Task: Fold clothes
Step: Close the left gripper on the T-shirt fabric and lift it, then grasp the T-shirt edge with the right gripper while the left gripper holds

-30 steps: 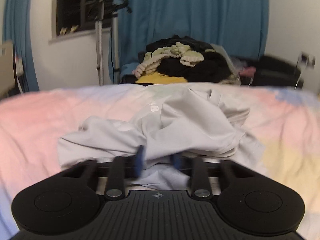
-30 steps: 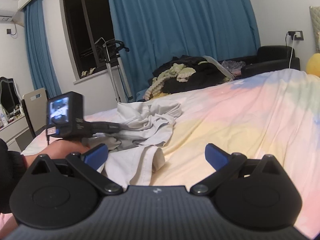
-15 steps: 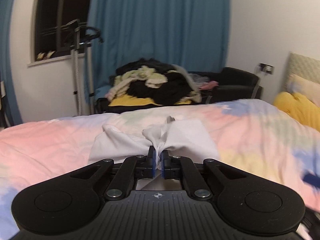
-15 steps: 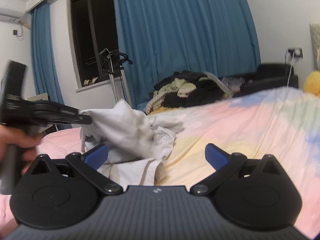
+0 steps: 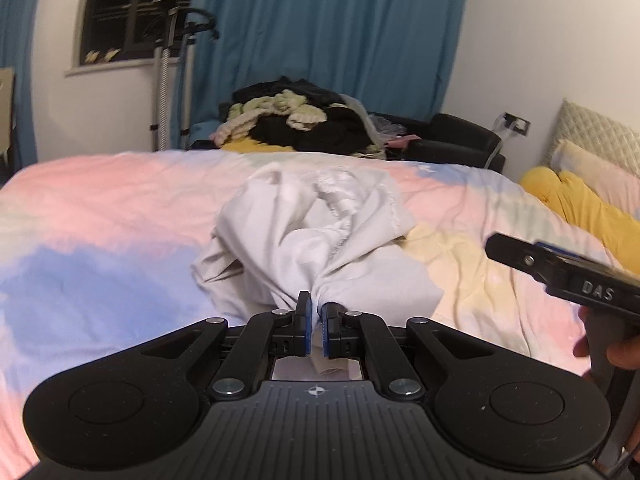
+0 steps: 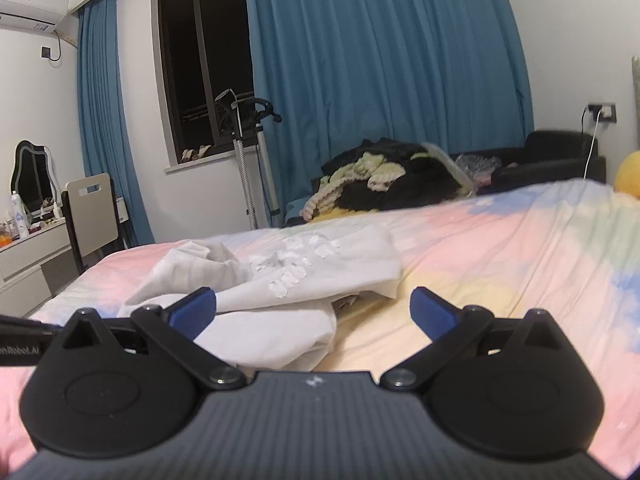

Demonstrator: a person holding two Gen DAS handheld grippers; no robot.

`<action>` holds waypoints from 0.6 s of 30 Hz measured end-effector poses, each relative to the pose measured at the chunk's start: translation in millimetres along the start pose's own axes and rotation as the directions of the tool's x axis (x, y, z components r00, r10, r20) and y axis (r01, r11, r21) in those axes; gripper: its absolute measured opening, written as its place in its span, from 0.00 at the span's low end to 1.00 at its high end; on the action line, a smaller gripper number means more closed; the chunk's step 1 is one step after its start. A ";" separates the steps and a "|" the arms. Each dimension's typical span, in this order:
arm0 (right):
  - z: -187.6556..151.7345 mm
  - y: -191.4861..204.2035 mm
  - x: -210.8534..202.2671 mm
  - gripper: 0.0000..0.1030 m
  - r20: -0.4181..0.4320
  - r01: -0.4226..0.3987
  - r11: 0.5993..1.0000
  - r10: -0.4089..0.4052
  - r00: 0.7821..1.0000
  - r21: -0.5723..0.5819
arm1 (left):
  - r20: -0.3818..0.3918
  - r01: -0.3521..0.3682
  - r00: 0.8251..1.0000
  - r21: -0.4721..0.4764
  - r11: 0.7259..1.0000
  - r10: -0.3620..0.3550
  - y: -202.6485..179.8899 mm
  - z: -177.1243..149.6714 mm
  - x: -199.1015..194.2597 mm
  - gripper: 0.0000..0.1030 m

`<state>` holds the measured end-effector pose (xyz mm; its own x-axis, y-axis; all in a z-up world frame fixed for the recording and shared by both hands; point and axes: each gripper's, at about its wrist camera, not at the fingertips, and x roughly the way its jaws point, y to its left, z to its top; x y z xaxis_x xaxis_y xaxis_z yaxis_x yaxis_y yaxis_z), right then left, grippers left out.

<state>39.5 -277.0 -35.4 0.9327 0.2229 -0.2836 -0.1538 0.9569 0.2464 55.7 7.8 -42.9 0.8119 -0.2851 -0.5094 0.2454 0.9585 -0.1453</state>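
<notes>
A crumpled light grey garment (image 5: pixel 320 240) with a white printed design lies on the pastel bedspread (image 5: pixel 100 216). My left gripper (image 5: pixel 316 320) is shut on a bunched fold of its near edge, and the cloth fans out from the pads. In the right wrist view the same garment (image 6: pixel 288 276) sprawls across the bed, print facing up. My right gripper (image 6: pixel 312 312) hovers open just over its near part, with nothing between the blue pads (image 6: pixel 430 312). The right gripper also shows at the right edge of the left wrist view, held by a hand (image 5: pixel 612 352).
A pile of dark and pale green clothes (image 6: pixel 380 184) sits beyond the bed by blue curtains (image 6: pixel 380 60). A garment steamer stand (image 6: pixel 248 140), a chair (image 6: pixel 92 212) and a dresser (image 6: pixel 28 256) stand at left. Yellow pillows (image 5: pixel 580 208) lie at right.
My left gripper closed on the garment's edge, lifted it and swung it rightward, turning the cloth over onto the bed. My right gripper stayed open and moved closer over the garment.
</notes>
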 end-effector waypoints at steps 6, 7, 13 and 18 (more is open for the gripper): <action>-7.6 -2.5 8.6 1.00 -0.055 -0.006 0.996 0.011 0.998 0.091 | 0.055 0.046 0.998 -0.113 0.993 -0.040 19.8 1.0 -6.4 0.06; -9.0 -3.1 11.3 1.00 -0.063 -0.016 0.995 0.022 0.998 0.102 | 0.070 0.062 0.996 -0.127 0.990 -0.054 21.9 1.1 -8.7 0.06; -17.5 1.6 25.3 1.00 -0.103 -0.049 0.993 0.060 0.993 0.107 | 0.087 0.073 0.994 -0.128 0.989 -0.063 24.7 -3.9 -10.3 0.06; -23.9 13.5 33.0 1.00 -0.122 -0.061 0.996 0.068 0.990 0.058 | 0.093 0.083 0.993 -0.140 0.987 -0.070 26.2 -5.7 -8.7 0.06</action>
<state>60.4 -252.3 -63.6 0.8730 0.3086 -0.3776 -0.1914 0.9290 0.3168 52.1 35.4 -47.2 0.8387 -0.3510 -0.4165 0.2350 0.9230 -0.3046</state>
